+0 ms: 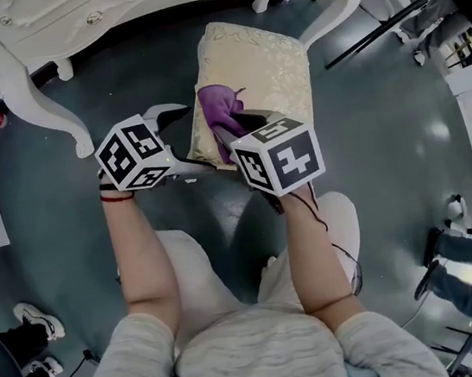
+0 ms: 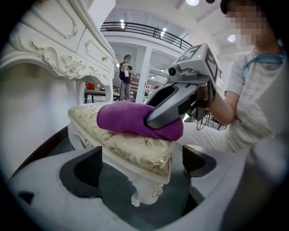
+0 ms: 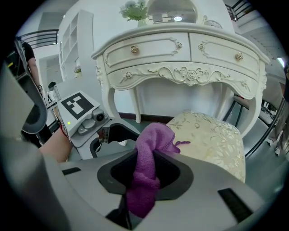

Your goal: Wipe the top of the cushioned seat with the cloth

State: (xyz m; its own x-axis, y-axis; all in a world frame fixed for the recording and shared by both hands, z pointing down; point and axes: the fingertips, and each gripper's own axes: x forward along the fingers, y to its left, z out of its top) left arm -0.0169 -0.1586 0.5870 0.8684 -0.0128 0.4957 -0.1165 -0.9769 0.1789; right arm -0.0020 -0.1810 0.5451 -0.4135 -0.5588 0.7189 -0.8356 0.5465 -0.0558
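Cushioned seat (image 1: 267, 66) is positioned on the floor in front of the white dressing table (image 1: 106, 10). Its long axis runs from the person toward that table. The cloth (image 1: 220, 103) is laid on the seat top close to the near left corner, bunched rather than spread flat.

The right gripper (image 1: 226, 128) is closed on the cloth. In the right gripper view, a fold of purple fabric is pinched between the jaws and hangs down behind them, while the free part is pressed onto the cushion.

The left gripper (image 1: 181, 139) is held just off the seat's left edge, near the same corner. Its jaws are set wide apart and nothing is gripped; only the seat's corner and carved leg are seen beyond them.

From the cloth, most of the bare top extends toward the far edge and across to the right edge. The coming stroke is therefore judged to be directed along the long axis, away from the person, and then across toward the right edge. The right gripper is the nearer tool and is in contact with the surface through the cloth. The left gripper is judged to be needed only if the seat must be steadied.
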